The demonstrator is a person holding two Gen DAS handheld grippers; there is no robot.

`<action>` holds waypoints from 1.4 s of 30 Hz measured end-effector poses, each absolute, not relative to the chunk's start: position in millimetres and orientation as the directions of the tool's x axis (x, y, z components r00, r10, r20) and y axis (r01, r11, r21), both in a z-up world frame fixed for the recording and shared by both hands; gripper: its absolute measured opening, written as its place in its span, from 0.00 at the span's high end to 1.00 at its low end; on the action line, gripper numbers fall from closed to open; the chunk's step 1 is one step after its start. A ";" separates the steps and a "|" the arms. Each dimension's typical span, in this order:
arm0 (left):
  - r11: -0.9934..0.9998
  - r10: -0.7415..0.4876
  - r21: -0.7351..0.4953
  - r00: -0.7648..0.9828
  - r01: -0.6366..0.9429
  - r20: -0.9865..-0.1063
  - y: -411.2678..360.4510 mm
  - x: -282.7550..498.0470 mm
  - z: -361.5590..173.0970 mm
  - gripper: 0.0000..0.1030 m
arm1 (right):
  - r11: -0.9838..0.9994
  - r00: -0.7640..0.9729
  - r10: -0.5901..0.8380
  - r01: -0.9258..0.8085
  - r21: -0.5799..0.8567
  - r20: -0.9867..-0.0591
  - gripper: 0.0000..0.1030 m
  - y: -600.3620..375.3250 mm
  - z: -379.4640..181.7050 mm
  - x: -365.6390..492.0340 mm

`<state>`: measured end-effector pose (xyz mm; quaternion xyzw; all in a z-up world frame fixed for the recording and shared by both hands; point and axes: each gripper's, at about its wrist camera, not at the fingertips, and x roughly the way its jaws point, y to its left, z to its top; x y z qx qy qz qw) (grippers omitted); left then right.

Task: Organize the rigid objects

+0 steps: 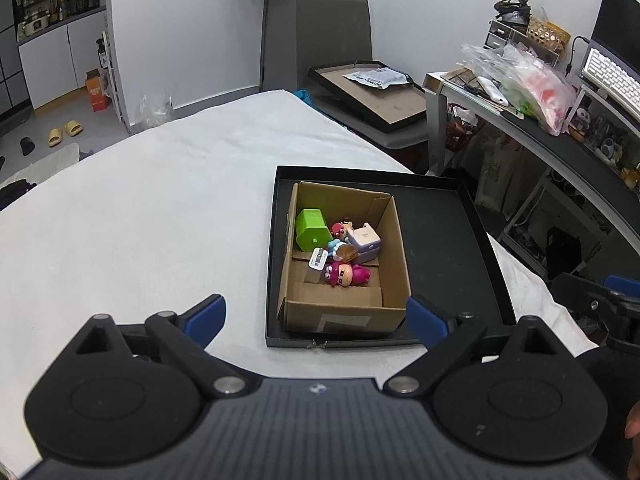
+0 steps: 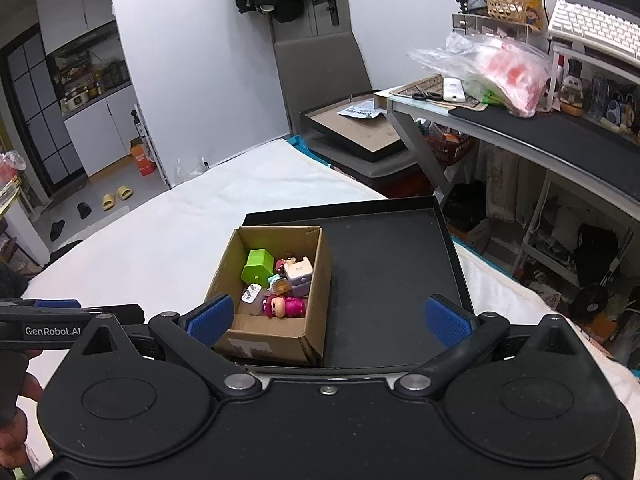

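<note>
A cardboard box (image 1: 344, 252) packed with small toys sits in the left part of a shallow black tray (image 1: 452, 248) on a surface covered in white cloth (image 1: 160, 200). Inside the box lie a green block (image 1: 311, 229), a pale lilac case (image 1: 364, 240), a small white tag-like piece (image 1: 318, 259) and a pink figurine (image 1: 346, 274), all bunched together against one another. The left gripper (image 1: 316, 316) hangs above the near edge of the tray with its blue-padded fingers spread wide, nothing between them. The right gripper (image 2: 328, 318) is likewise spread wide and empty, just short of the box. Only the right wrist view shows the other tool's black body with its white lettering at the left edge, with part of a hand (image 2: 16, 420) below it; the left wrist view catches a sliver of the right tool at its right edge. A cluttered desk (image 2: 560, 132) with a keyboard (image 2: 592, 28) and a plastic bag (image 2: 492, 68) stands beyond the tray.
</note>
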<state>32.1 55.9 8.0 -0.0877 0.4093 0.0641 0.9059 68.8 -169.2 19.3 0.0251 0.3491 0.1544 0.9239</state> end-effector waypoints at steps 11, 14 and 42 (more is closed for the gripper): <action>0.979 0.050 -0.096 0.673 -0.178 -0.738 49.8 14.6 13.7 0.07 | 0.951 0.718 0.304 -0.267 0.155 -0.626 0.00 -170.2 23.3 54.3; 0.979 0.052 -0.095 0.676 -0.179 -0.735 49.1 10.5 14.3 0.07 | 0.952 0.719 0.302 -0.264 0.155 -0.626 0.00 -170.7 23.8 51.4; 0.980 0.055 -0.090 0.683 -0.175 -0.728 46.7 1.6 21.2 0.07 | 0.955 0.720 0.292 -0.259 0.146 -0.629 0.00 -165.8 24.1 41.1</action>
